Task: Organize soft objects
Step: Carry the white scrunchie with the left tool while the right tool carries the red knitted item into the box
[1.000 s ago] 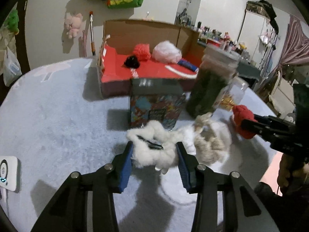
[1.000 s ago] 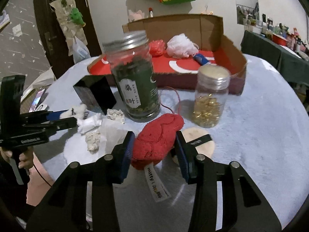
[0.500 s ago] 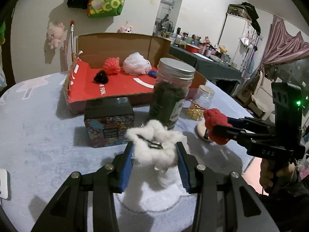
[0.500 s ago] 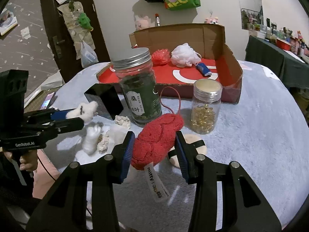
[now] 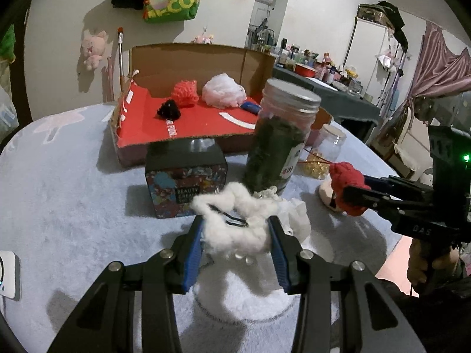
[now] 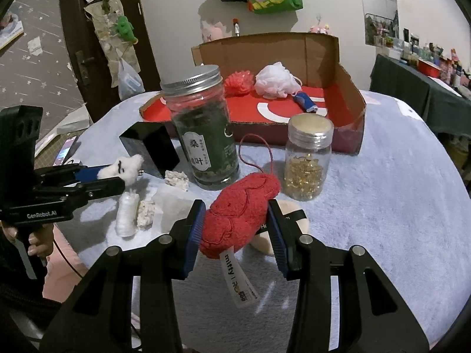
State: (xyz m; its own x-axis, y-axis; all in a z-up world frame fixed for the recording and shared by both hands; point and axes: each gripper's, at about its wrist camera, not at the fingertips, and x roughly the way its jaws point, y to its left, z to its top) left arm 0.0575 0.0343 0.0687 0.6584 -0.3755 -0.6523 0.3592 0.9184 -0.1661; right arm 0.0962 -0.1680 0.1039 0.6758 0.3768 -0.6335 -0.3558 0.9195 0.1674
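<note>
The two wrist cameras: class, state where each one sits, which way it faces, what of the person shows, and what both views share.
Left wrist view: on the left gripper, angled down over its fingers, which clamp a white fluffy scrunchie; the other hand shows at right.
Right wrist view: on the right gripper, angled down likewise, clamping a red terry plush; the left-gripper hand shows.
Shared: the tall green-filled glass jar and the red-lined cardboard box.

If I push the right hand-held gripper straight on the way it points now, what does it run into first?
Probably the tall jar of green leaves, just ahead of the red plush that the right hand-held gripper holds. The small jar of gold capsules stands slightly to its right; depth is hard to judge here.
</note>
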